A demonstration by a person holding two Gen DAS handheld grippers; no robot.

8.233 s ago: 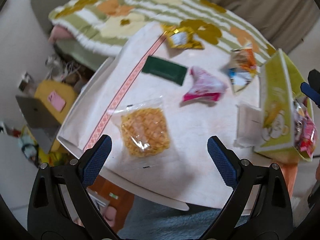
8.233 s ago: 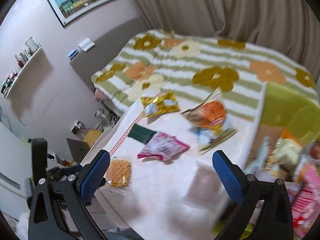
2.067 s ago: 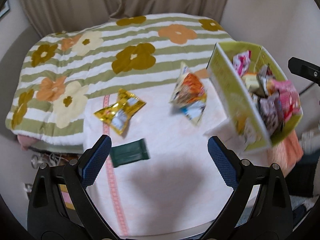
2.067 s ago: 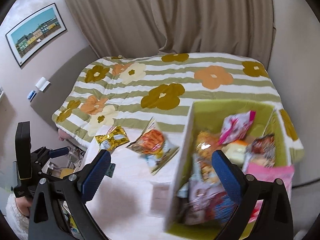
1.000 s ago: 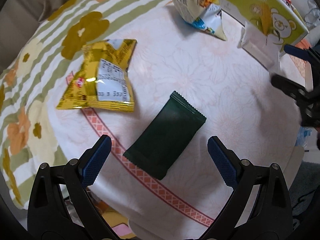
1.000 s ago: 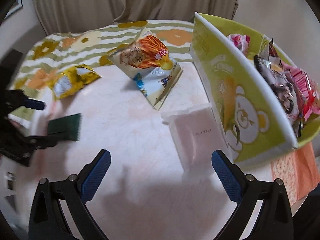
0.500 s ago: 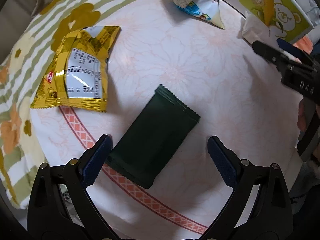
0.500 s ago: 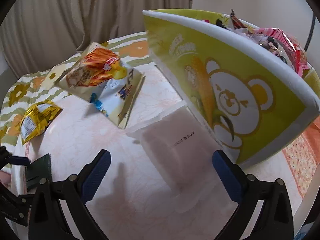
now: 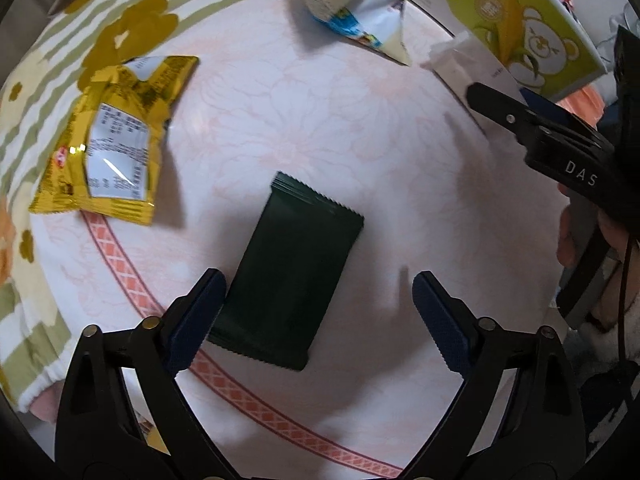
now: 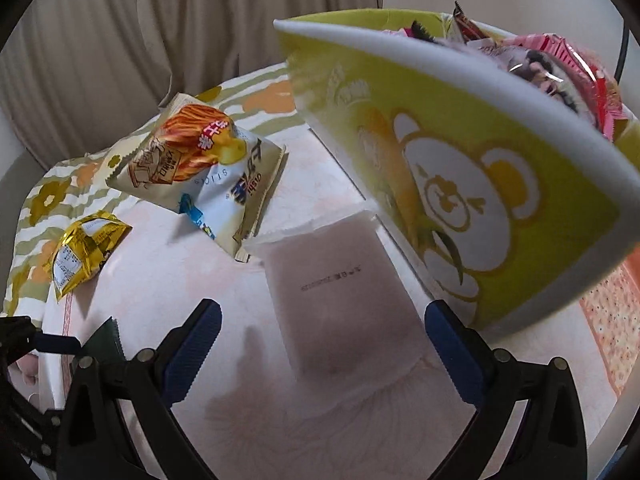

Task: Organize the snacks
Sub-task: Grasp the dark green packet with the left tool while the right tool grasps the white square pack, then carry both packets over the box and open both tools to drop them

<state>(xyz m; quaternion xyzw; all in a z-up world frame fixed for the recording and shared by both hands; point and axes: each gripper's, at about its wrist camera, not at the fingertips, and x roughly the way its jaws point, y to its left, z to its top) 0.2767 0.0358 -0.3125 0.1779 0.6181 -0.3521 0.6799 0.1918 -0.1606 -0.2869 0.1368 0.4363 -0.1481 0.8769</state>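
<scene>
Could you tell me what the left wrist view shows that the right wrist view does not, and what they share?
Only the left wrist view shows the whole dark green packet, lying flat between the open left tool without being gripped, and the table's patterned orange border.

Only the right wrist view shows the curtain and the snacks inside the green bear box.

Both show the gold packet, the orange-and-white chip bag, the pale frosted pouch and the box.
</scene>
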